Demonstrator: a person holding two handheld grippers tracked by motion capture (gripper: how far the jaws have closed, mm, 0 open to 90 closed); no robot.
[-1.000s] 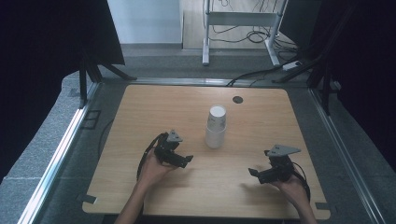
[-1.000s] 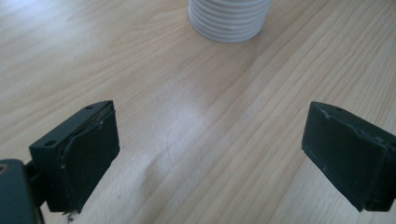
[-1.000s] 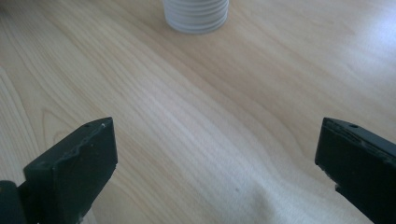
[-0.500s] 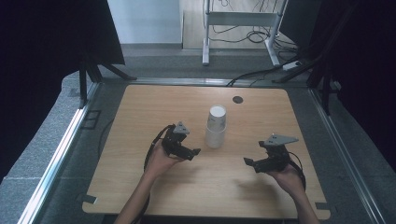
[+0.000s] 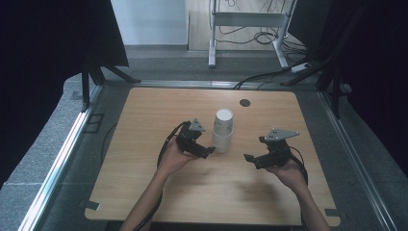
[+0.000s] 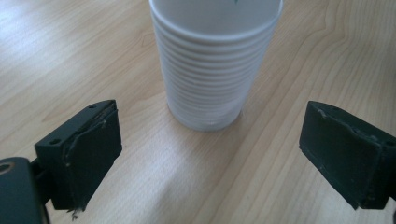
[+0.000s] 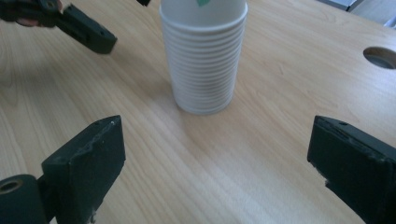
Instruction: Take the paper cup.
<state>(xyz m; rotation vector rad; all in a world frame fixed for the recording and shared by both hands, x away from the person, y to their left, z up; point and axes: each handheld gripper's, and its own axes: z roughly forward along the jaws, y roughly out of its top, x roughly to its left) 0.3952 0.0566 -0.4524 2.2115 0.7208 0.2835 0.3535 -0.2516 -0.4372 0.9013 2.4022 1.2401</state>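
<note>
A stack of white ribbed paper cups stands upside down at the middle of the wooden table. My left gripper is held just left of the stack's base, open, and its jaws have just been closing a little with nothing between them. In the left gripper view the stack rises close ahead of the gap of that gripper. My right gripper hovers farther off on the right, pointing at the stack, open and empty; its jaws have narrowed slightly. The right gripper view has the stack beyond the right gripper.
A round cable hole lies in the table behind the stack. A white metal stand and floor cables lie beyond the far edge. Dark curtains hang on both sides.
Both hands have moved forward and inward toward the cup stack. The left gripper now sits right beside the stack's base; the right one has closed part of its distance.
</note>
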